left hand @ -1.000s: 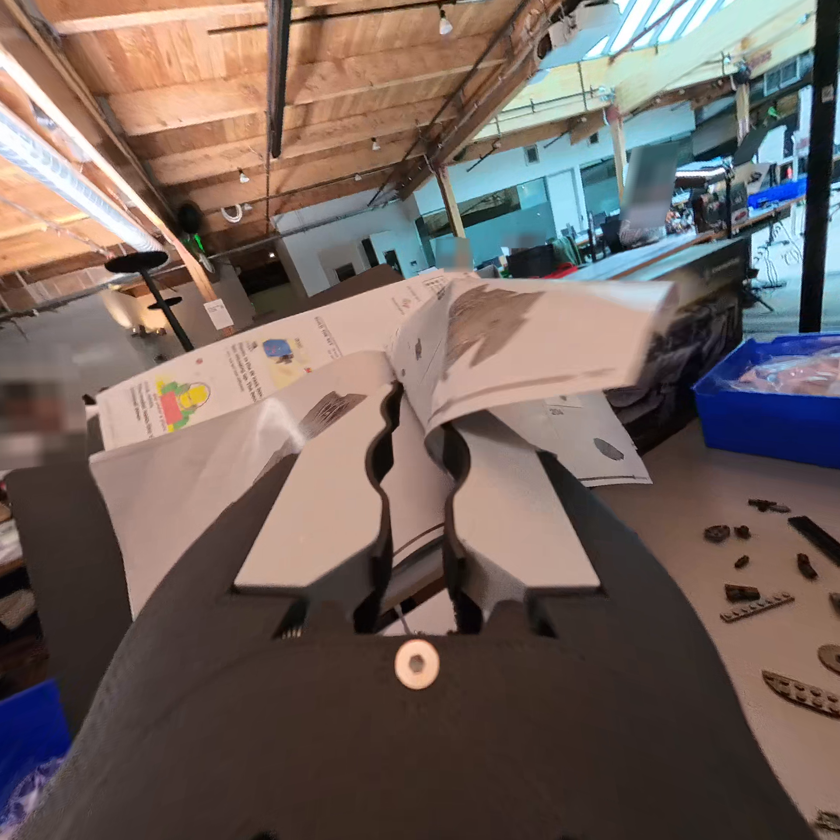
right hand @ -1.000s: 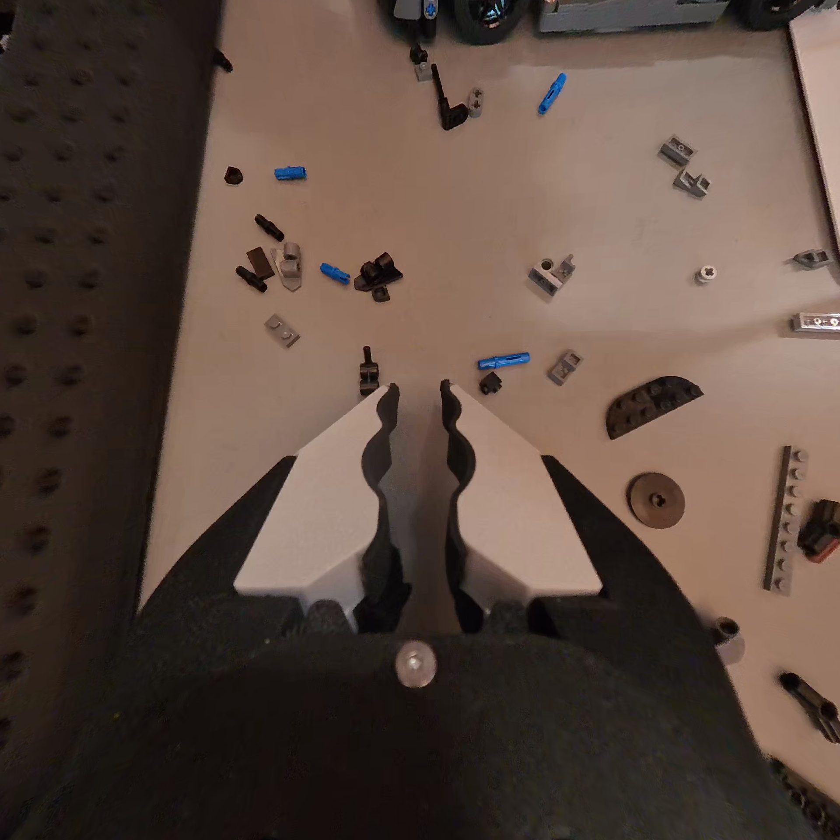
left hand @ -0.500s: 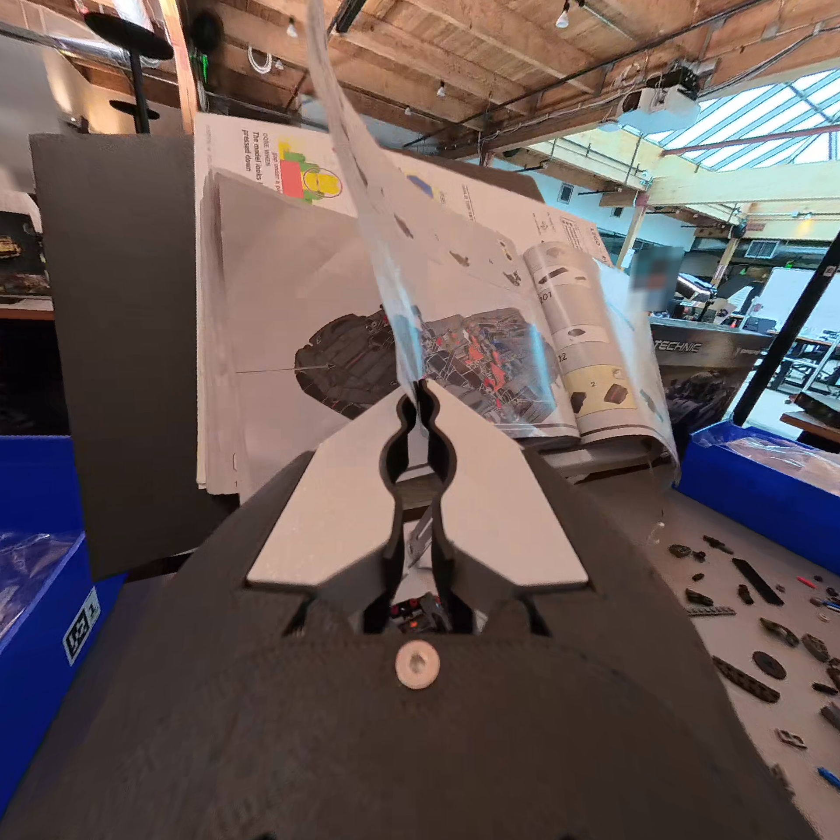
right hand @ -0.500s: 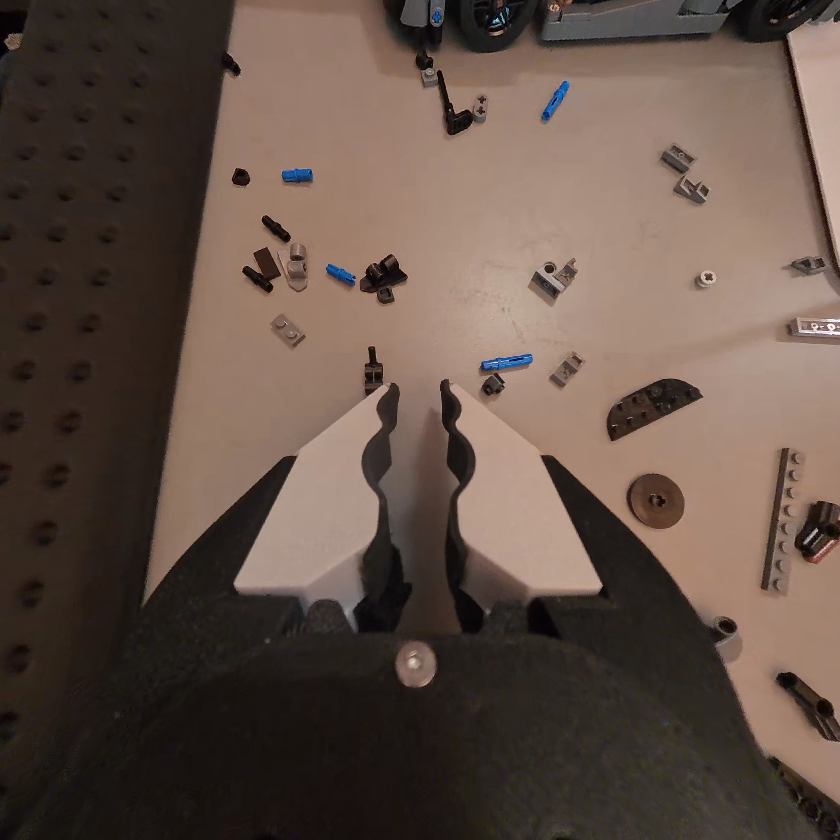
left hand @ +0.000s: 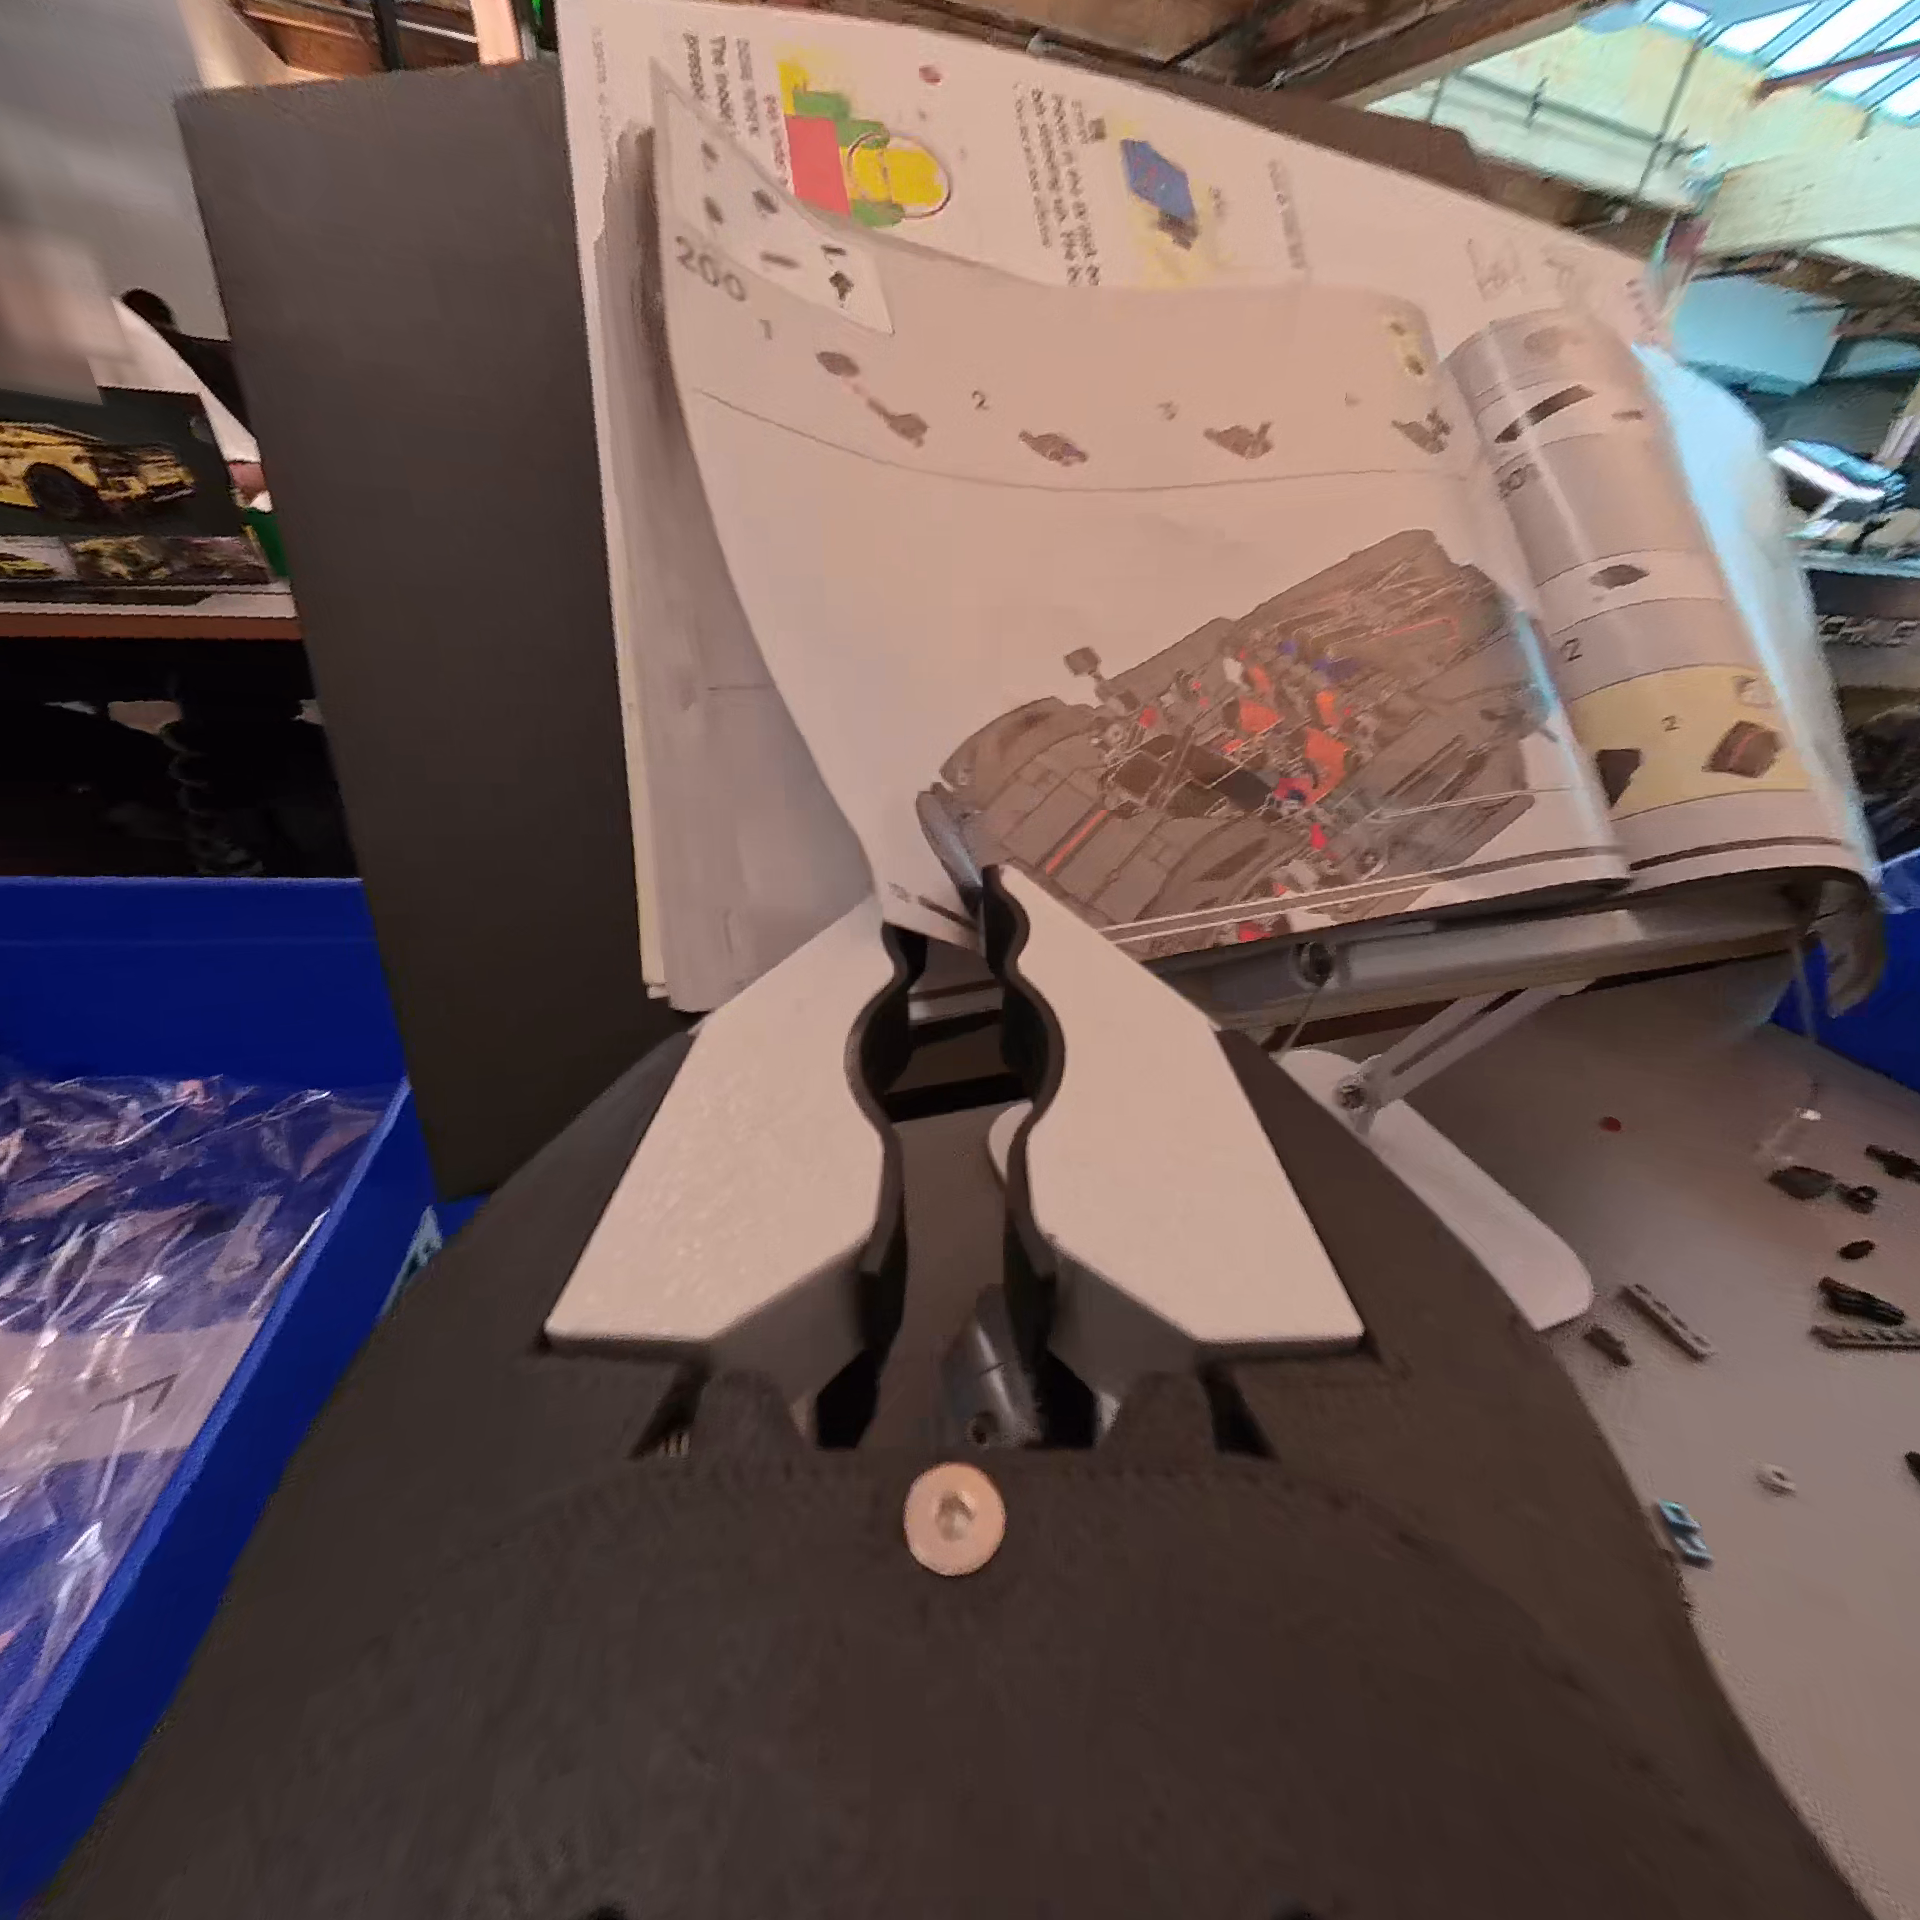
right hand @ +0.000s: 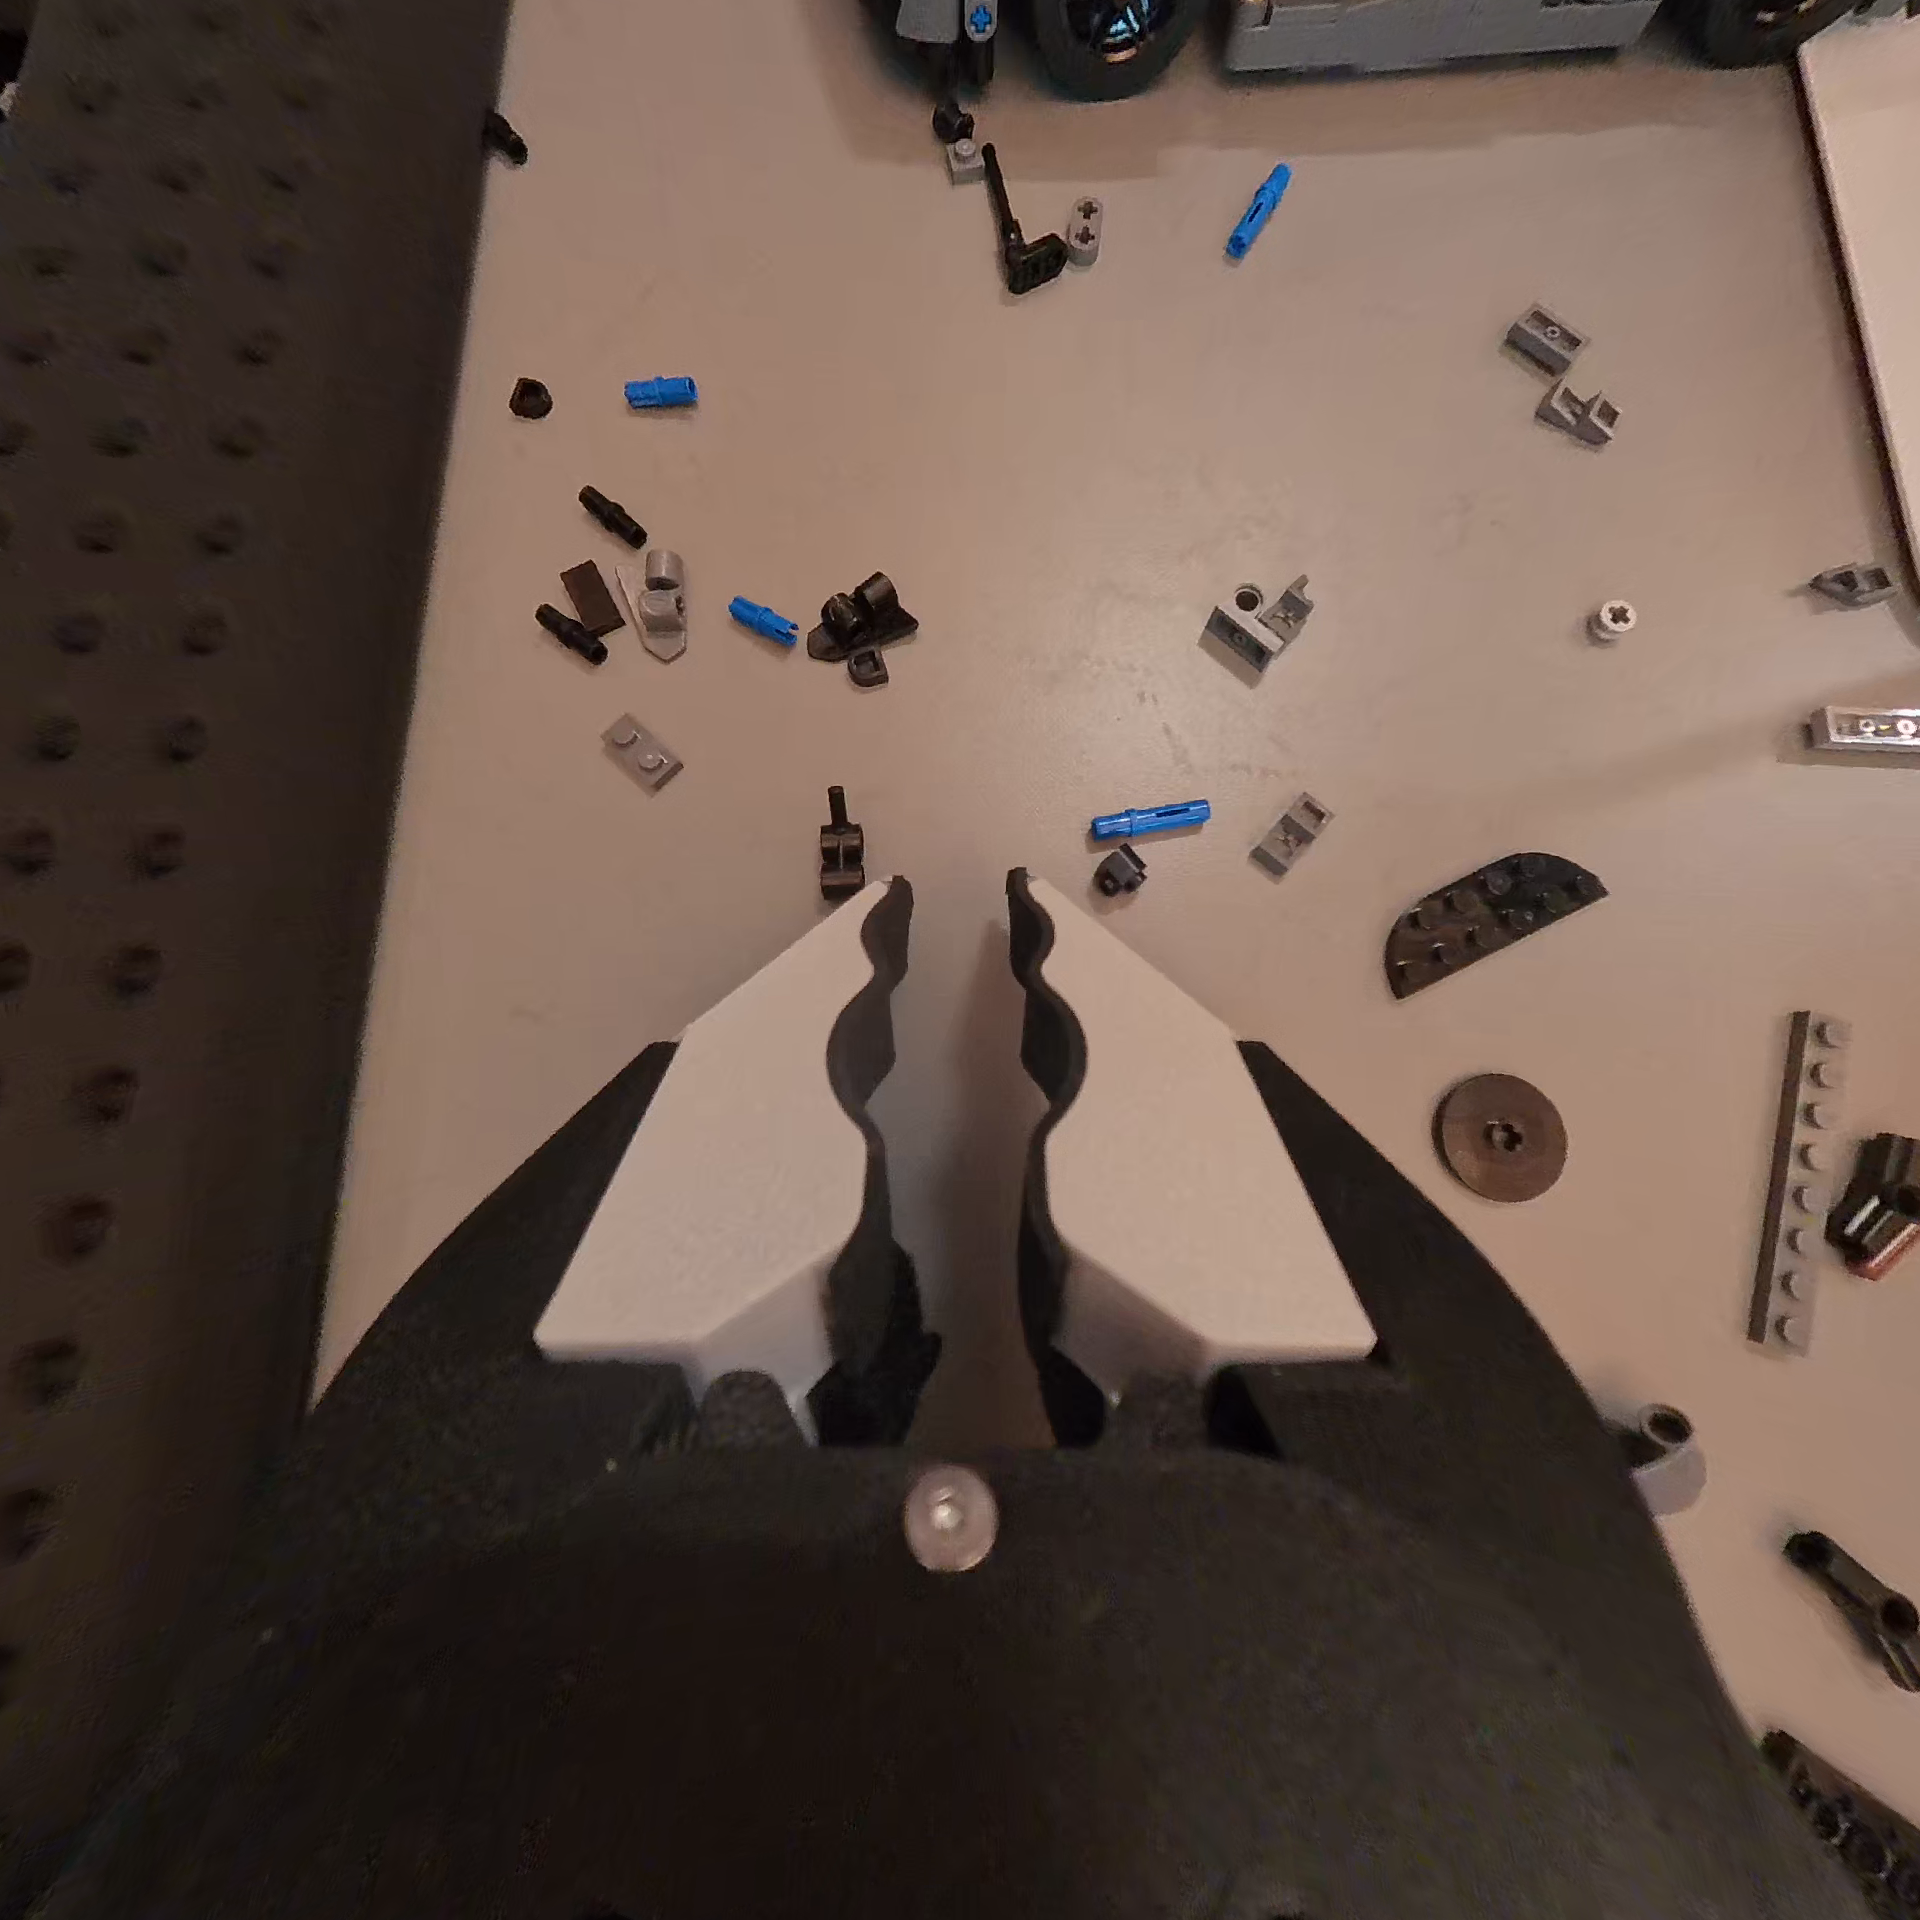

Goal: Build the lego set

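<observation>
Here, a pale grey tabletop (right hand: 1091,499) is carrying everything, with a dark studded mat (right hand: 208,623) lying along its left edge in the right wrist view. In the left wrist view a thick white instruction booklet (left hand: 1039,582) is standing open on a tilted silver stand (left hand: 1455,956), leaning against a dark grey upright board (left hand: 416,520); its pages are curling, and the facing page is showing a drawing of a vehicle. A blue plastic bin (left hand: 208,1351) holding clear bags is sitting to the left of the booklet.

The left gripper (left hand: 940,904) is pointing at the booklet's lower edge, its fingers standing narrowly apart with nothing held between them. The right gripper (right hand: 956,883) is hovering over the table, its fingers likewise a little apart and empty.

Loose lego pieces are lying scattered on the table: a black half-round studded plate (right hand: 1496,920) to the right of the right gripper, a dark round disc (right hand: 1499,1138) below it, a long grey studded strip (right hand: 1797,1184) farther right, and a small blue pin (right hand: 1148,821) just beyond the fingertips. A partly built grey model with a black wheel (right hand: 1112,31) is sitting at the far edge.
</observation>
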